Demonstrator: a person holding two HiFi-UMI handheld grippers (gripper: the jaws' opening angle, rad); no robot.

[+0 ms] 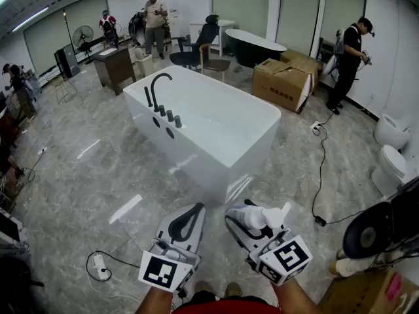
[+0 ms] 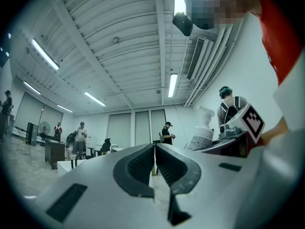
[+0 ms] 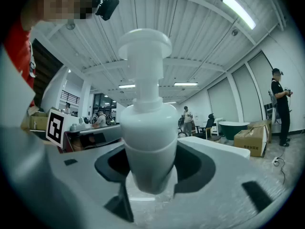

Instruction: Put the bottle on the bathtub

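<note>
While it is carried above the grey marble-pattern floor, the white plastic pump bottle is clamped by its body between the jaws of the right hand-held gripper. Its pump head stands clear above the jaws. The bottle is kept near the person, well short of the white rectangular freestanding bathtub, w/ bare floor between them. The left hand-held gripper is clenched w/ nothing in it, pads touching, & is held just left of the right one at approx. the same level. A black curved tap is mounted on the tub's left rim. Brown cardboard boxes are seen far right, beyond the tub.
</note>
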